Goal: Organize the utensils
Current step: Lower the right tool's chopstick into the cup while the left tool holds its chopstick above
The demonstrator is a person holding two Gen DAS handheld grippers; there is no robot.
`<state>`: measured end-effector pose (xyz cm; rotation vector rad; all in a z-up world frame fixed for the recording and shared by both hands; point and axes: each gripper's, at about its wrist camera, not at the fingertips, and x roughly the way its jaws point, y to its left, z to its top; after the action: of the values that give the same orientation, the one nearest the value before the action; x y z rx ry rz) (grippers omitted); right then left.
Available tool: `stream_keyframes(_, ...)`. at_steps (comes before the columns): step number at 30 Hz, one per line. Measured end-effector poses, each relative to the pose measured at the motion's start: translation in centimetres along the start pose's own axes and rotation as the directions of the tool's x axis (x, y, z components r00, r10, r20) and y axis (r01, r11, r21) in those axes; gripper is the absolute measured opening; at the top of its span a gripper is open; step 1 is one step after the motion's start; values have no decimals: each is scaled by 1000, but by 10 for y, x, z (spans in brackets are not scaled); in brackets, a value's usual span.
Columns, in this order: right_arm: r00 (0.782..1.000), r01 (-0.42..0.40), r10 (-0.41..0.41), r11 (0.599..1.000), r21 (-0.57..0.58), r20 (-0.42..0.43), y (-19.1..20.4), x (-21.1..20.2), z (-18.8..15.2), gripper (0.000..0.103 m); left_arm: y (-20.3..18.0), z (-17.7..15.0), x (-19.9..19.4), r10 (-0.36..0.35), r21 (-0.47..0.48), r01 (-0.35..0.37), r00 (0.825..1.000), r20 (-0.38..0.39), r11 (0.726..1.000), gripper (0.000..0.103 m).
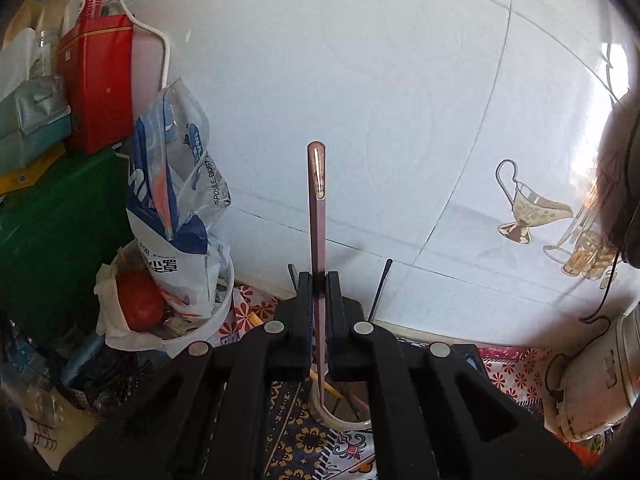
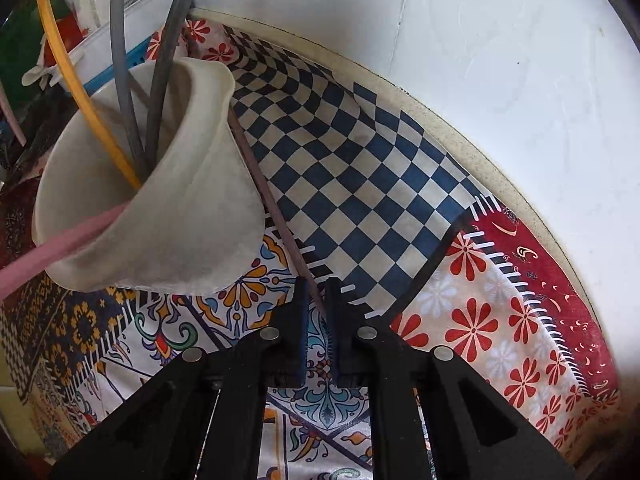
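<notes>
Two claws, each pinching a brown chopstick beside a white utensil cup.

Going left to right: the left claw [image 1: 318, 280] is pressed together on a brown chopstick [image 1: 316, 208] that stands upright between its pads, its top end high against the white tiled wall [image 1: 360, 80], its lower end over the rim of the white cup [image 1: 340, 420]. To its left sit a white bowl [image 1: 208, 328] with a plastic bag [image 1: 176, 200] and a red box [image 1: 96, 88]. The right claw [image 2: 318, 292] is nearly closed on the end of a second brown chopstick [image 2: 264, 188], which lies slanted on the patterned tabletop cloth [image 2: 360, 160], just beside the cup holding grey, yellow and pink utensils.
</notes>
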<state>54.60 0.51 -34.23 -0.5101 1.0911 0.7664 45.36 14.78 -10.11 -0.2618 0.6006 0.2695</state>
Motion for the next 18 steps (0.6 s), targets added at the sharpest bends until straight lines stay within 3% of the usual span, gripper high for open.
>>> stream_keyframes(3,1000,12,-12,1000,28,-4,-4,-4,-10,2,-6,-4,11,-9,9,9,1000,-17,1000,4)
stream_keyframes(12,997,63,-53,984,166,-65,-56,-32,-78,1,-22,-22,36,9,80,-5,999,-53,997,4)
stream_keyframes(16,1000,-3,4,991,137,-11,-50,-55,-89,2,-27,-30,44,28,111,-21,997,-68,994,4)
stream_keyframes(18,1000,-18,18,994,105,3,-41,-61,-83,8,-28,-34,47,31,109,-22,996,-80,994,4)
